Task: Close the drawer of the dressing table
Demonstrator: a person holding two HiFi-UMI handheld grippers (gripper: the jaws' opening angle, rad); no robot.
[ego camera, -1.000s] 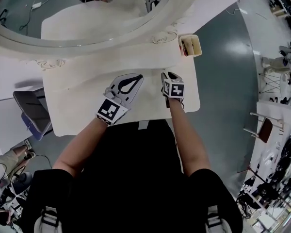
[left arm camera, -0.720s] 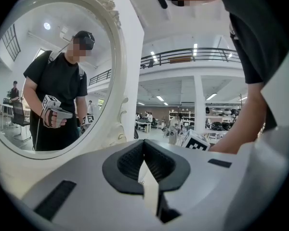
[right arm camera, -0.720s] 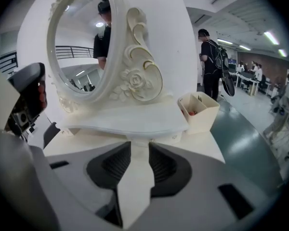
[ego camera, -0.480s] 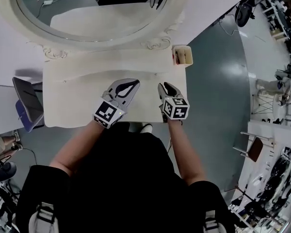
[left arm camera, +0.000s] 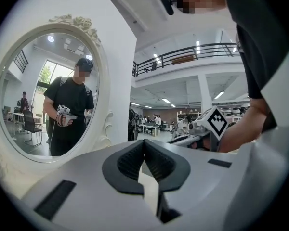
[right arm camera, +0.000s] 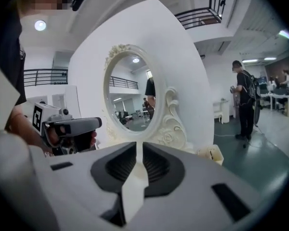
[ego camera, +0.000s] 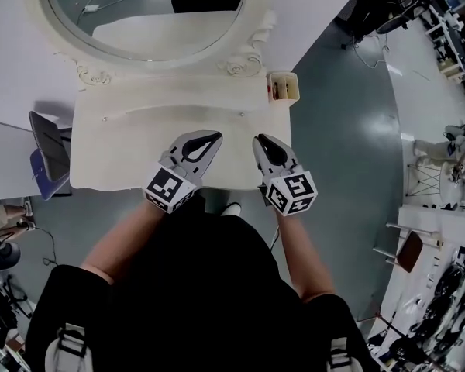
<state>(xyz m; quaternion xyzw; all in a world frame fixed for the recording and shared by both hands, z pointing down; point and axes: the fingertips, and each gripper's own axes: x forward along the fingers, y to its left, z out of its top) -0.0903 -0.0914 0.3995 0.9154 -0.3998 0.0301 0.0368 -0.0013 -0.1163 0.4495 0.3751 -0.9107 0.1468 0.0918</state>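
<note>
The cream dressing table (ego camera: 116, 157) with its oval mirror (ego camera: 143, 10) fills the upper half of the head view. From above no drawer juts past its front edge, and the drawer front itself is hidden. My left gripper (ego camera: 215, 138) hovers over the front middle of the tabletop, shut and empty. In its own view the left gripper (left arm camera: 143, 142) has its tips touching. My right gripper (ego camera: 258, 140) hangs beside it to the right, also off the table. Its jaws have just been closing, and in its own view the right gripper (right arm camera: 139, 146) shows only a narrow slit with nothing between.
A small open organiser box (ego camera: 283, 86) stands at the table's back right corner. A chair (ego camera: 46, 157) sits against the table's left side. Grey floor (ego camera: 341, 130) lies to the right, where a person (right arm camera: 244, 105) stands farther off.
Both grippers have lifted off the table's front edge and drawn back towards me, the right one more and tilting up to near level. The table looks smaller and farther below.
</note>
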